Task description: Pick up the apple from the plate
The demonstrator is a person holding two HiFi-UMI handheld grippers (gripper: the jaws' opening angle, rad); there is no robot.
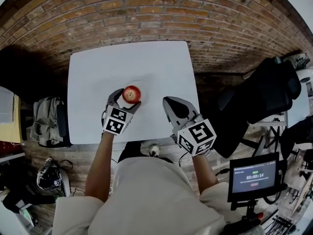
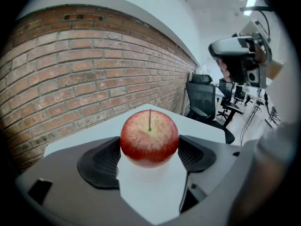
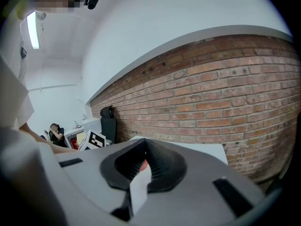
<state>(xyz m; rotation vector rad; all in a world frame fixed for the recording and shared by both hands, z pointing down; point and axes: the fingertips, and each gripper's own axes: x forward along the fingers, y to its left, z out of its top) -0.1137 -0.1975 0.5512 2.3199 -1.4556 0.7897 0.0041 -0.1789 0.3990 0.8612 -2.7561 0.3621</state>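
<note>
Apple (image 2: 149, 136): seated on the white plate (image 1: 143, 86) on the bench (image 1: 161, 67); stem upright.
Left gripper (image 2: 149, 150): jaws pressed against the apple's two flanks.
Right gripper (image 3: 144, 161): jaws drawn together, nothing held; positioned beside the plate.
Handling: judged firm, smooth, fairly heavy, easily bruised; best gripped at the widest girth, with modest pressure.

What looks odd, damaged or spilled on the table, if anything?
Nothing stands out. The apple looks whole, stem up, between the jaws of the left gripper; the white table shows no spill. The right gripper is shut, apart from it.
</note>
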